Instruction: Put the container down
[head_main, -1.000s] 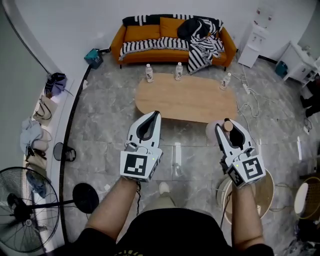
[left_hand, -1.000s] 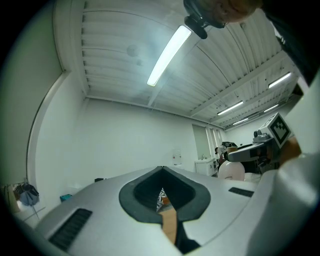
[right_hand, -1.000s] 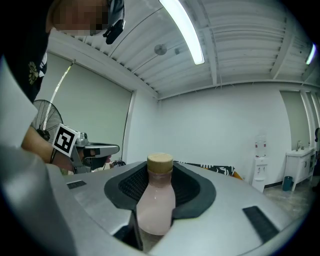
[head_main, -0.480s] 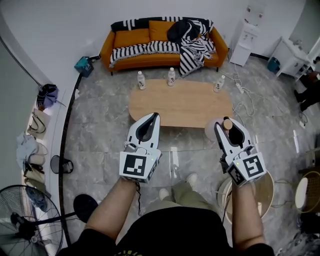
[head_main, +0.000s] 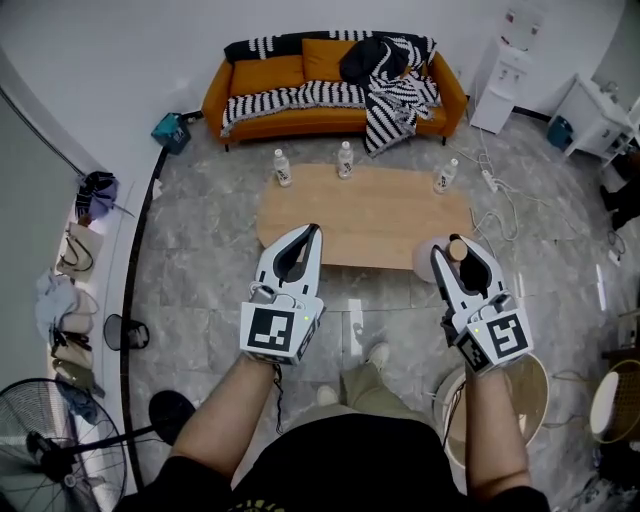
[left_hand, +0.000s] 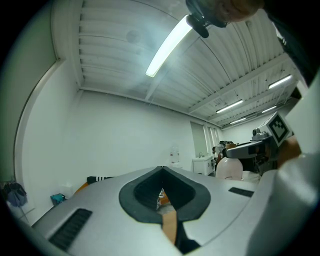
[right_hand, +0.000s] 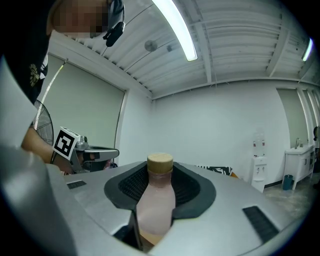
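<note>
Container (right_hand: 155, 200) one; table bottles (head_main: 345, 158) three.

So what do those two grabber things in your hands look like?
The left hand-held gripper and the right hand-held gripper are both smooth, pale grey shells that narrow to a point, with black padding inside. Each has a white cube with black square markers at the back. A thin black cable hangs under the left one. The person wears a black top, with no sleeves over the forearms.
</note>
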